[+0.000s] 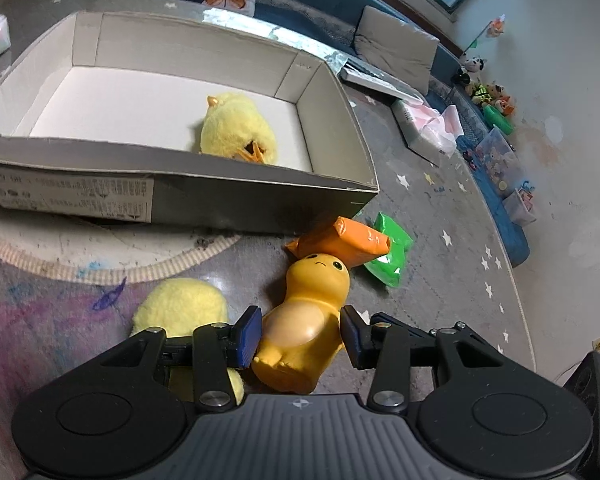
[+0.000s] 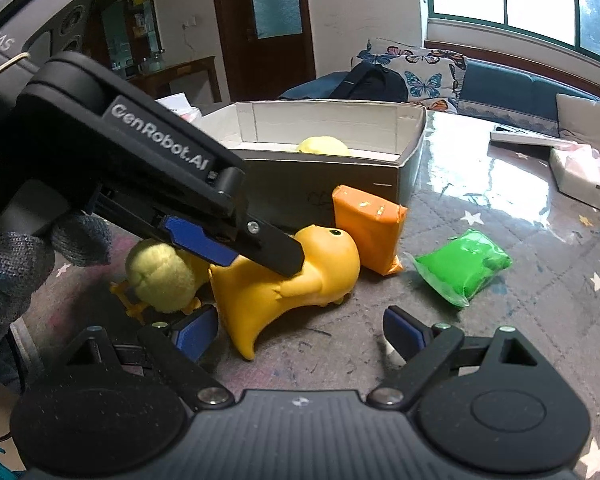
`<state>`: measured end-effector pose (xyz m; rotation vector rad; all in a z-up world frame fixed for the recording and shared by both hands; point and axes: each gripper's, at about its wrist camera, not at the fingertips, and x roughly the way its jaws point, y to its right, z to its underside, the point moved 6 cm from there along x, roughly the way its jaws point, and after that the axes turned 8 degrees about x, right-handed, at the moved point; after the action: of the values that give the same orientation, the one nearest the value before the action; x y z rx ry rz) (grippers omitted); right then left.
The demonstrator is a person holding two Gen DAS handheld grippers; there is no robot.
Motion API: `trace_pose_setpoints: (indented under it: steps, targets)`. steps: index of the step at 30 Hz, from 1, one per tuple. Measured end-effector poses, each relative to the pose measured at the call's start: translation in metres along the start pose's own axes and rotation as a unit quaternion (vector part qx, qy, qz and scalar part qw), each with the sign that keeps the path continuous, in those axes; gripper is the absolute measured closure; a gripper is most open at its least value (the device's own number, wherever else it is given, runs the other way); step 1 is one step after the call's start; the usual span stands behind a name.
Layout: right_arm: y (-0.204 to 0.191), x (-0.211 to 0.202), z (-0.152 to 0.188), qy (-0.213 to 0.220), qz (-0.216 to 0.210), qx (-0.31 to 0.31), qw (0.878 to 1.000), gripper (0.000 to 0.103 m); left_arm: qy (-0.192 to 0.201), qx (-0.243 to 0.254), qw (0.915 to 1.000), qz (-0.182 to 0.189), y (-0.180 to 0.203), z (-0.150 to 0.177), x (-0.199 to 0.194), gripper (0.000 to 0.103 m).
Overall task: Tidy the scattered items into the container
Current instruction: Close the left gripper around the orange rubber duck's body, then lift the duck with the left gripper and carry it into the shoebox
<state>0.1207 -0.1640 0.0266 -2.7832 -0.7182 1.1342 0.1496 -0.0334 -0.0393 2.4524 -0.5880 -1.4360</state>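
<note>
Both left claw (image 1: 300, 334) pads flank orange toy (image 1: 304, 320) belly.

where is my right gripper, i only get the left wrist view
observer: the right gripper sits low and open, gripping nothing, with the tail end of the orange rubber toy just ahead of it.
operator: ok and do the two bags past the toy touch, they overlap for me
observer: no. from the right wrist the green packet lies clear of the orange packet, with a plain gap between them.
</note>
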Motion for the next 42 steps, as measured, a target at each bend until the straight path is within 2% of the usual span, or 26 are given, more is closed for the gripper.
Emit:
trace_pose_setpoints:
  steps: [6,10,15,22,27,32,42]
  targets:
    - [-0.007,0.002,0.0,-0.001,-0.011,-0.002,1.0,0.016,0.009,0.006,0.9999,0.004,0.001,-0.006,0.002,0.057]
    - [-0.009,0.007,-0.002,-0.005,-0.017,0.002,1.0,0.021,0.0,0.017,0.9998,0.0,0.002,-0.008,0.01,0.057]
    - [-0.01,0.011,-0.006,-0.008,-0.026,0.009,1.0,0.033,-0.006,0.011,0.9999,0.004,-0.001,-0.009,0.013,0.057]
    - [-0.009,0.018,-0.004,-0.015,-0.025,0.012,0.999,0.038,-0.007,0.012,0.9999,0.009,0.001,-0.009,0.016,0.057]
    - [-0.008,0.018,-0.003,-0.017,-0.027,0.015,0.999,0.04,0.0,0.02,0.9998,0.002,0.003,-0.006,0.015,0.057]
    - [-0.011,0.014,-0.002,-0.015,-0.032,0.011,0.999,0.044,0.003,0.015,0.9999,-0.001,0.003,-0.004,0.009,0.061]
    - [-0.018,0.002,-0.002,-0.008,-0.035,-0.008,0.999,0.044,0.015,0.004,0.9999,0.003,0.006,-0.003,-0.004,0.061]
